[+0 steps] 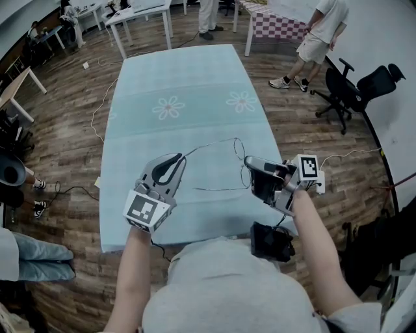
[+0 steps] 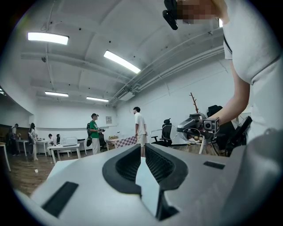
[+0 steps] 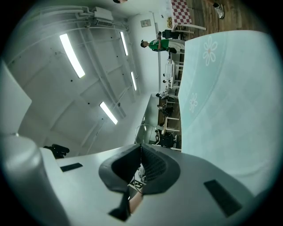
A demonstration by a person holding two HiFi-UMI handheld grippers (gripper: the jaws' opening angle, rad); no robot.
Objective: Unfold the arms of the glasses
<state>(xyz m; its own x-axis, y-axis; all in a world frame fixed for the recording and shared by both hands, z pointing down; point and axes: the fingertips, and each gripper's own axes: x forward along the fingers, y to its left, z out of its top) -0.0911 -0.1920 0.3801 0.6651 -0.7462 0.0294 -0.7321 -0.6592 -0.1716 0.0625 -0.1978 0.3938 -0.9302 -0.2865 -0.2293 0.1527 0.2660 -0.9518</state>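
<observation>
Thin wire-frame glasses (image 1: 211, 144) hang in the air between my two grippers, over the near half of the pale blue table (image 1: 182, 78). My left gripper (image 1: 182, 157) is shut on the tip of one arm, which runs up and right to the frame. The right gripper (image 1: 247, 164) is shut on the frame by a lens. The other arm trails left below the frame as a thin line (image 1: 221, 189). In the left gripper view the shut jaws (image 2: 143, 149) point at the right gripper (image 2: 189, 129) and a lens (image 2: 193, 133). The right gripper view shows shut jaws (image 3: 140, 148) with a lens loop (image 3: 143, 132) beyond them.
The tablecloth carries flower prints (image 1: 169, 107). Black office chairs (image 1: 354, 88) stand to the right of the table. People (image 1: 318, 39) stand at the far end by white tables (image 1: 140, 16) and a checked-cloth table (image 1: 276, 26). A black pouch (image 1: 272, 240) hangs at my waist.
</observation>
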